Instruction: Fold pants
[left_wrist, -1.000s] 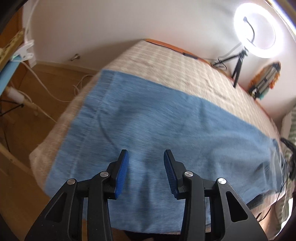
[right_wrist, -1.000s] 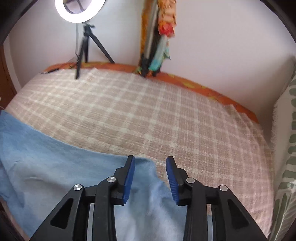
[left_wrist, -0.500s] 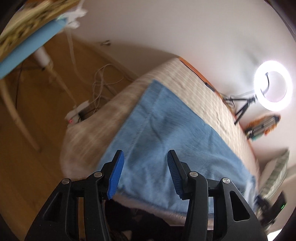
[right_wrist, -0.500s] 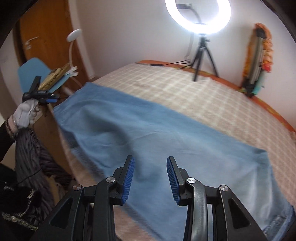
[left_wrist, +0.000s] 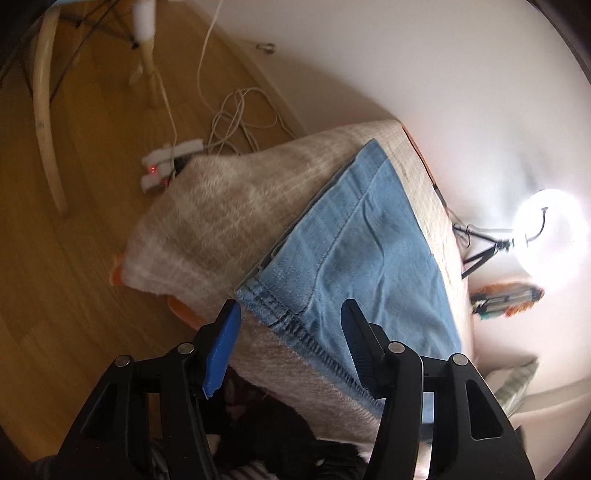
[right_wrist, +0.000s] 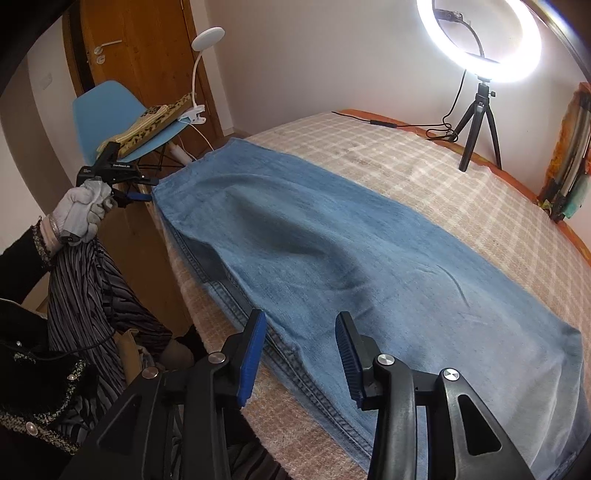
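Note:
Light blue jeans (right_wrist: 351, 254) lie flat and lengthwise on a plaid-covered bed (right_wrist: 424, 162). In the left wrist view the jeans (left_wrist: 362, 251) show a hemmed end near the bed's corner. My left gripper (left_wrist: 290, 350) is open and empty, just above that near corner of the jeans. It also shows in the right wrist view (right_wrist: 136, 197), held in a gloved hand at the jeans' far left end. My right gripper (right_wrist: 301, 360) is open and empty, hovering over the jeans' near seam edge.
A ring light on a tripod (right_wrist: 480, 44) stands at the bed's far side. A blue chair (right_wrist: 122, 122) with a clip lamp stands by a wooden door. A power strip and cables (left_wrist: 170, 166) lie on the wood floor. The person's body (right_wrist: 55, 350) is at the left.
Both grippers swung left along the jeans. The left one moved to the hem end at the bed's corner; the right one drew back over the near seam. Both stayed open.

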